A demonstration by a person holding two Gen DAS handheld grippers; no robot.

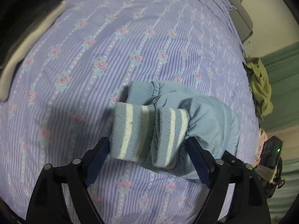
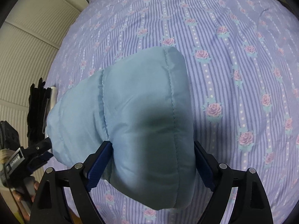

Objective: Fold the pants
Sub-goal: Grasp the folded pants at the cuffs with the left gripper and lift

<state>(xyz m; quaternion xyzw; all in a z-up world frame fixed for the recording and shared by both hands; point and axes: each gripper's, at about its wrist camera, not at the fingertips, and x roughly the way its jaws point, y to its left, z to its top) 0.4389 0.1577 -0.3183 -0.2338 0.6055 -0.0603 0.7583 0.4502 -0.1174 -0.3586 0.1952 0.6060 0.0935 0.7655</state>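
Note:
Light blue padded pants [image 1: 209,115] lie folded on the flowered bedspread [image 1: 112,37]. Their two striped knit cuffs [image 1: 130,130] sit side by side between the fingers of my left gripper [image 1: 147,143], whose jaws stand wide around them. In the right wrist view the folded puffy body of the pants [image 2: 145,115] fills the space between the fingers of my right gripper [image 2: 151,145], which stand wide against its sides. The left gripper [image 2: 43,149] shows at the pants' left end.
A stack of folded dark and cream clothes [image 1: 22,37] lies at the far left of the bed. An olive green garment [image 1: 259,85] lies at the bed's right edge. Black gloves [image 2: 37,110] hang by the ribbed wall at left.

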